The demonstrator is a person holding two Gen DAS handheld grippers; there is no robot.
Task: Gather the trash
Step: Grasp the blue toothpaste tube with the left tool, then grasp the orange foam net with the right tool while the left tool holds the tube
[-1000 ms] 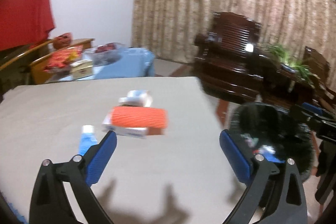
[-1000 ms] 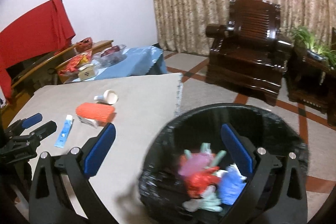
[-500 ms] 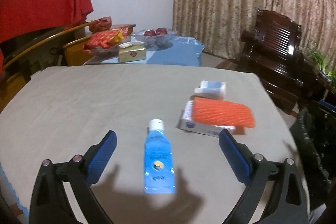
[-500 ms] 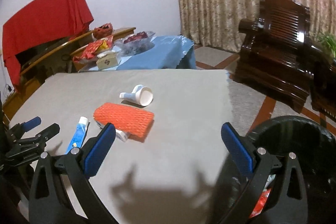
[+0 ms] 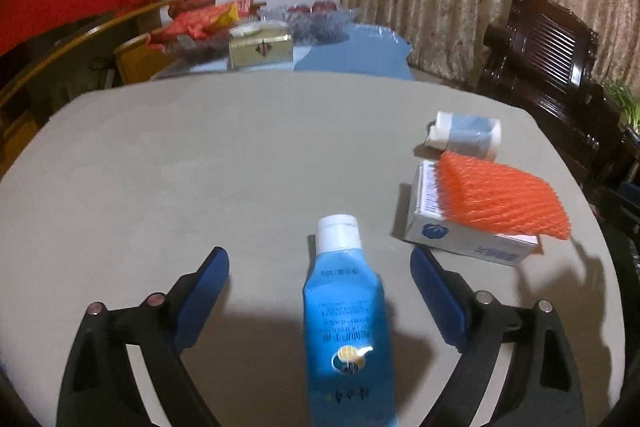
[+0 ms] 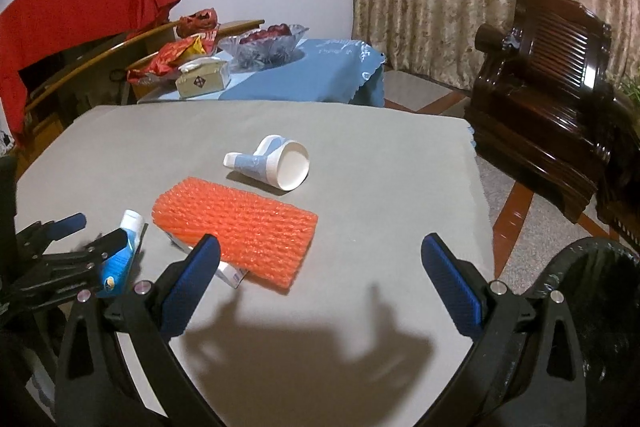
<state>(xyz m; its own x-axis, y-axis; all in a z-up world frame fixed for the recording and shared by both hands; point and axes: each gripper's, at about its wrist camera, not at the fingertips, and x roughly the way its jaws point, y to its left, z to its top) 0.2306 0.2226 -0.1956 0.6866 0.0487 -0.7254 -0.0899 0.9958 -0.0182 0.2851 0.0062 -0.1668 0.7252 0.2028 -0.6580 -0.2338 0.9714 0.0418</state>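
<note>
A blue tube with a white cap (image 5: 346, 323) lies on the grey table (image 5: 200, 155) between the fingers of my open left gripper (image 5: 320, 291); it also shows in the right wrist view (image 6: 122, 255). An orange foam net (image 5: 500, 197) rests on a white box (image 5: 464, 239), to the right. A crushed white and blue paper cup (image 5: 466, 135) lies behind them. In the right wrist view the net (image 6: 236, 229) and cup (image 6: 276, 165) lie ahead of my open, empty right gripper (image 6: 320, 275). The black bin (image 6: 592, 307) stands on the floor at the right.
A blue-clothed side table (image 6: 320, 71) holds a glass bowl (image 6: 262, 43), a tissue box (image 6: 202, 79) and red wrappers. A dark wooden armchair (image 6: 548, 75) stands to the right. Curtains hang behind. A red cloth (image 6: 80, 15) hangs at left.
The left gripper has swung left from the bin and closed in, so the blue tube now lies between its fingers. The right gripper has turned from the bin to the table.
</note>
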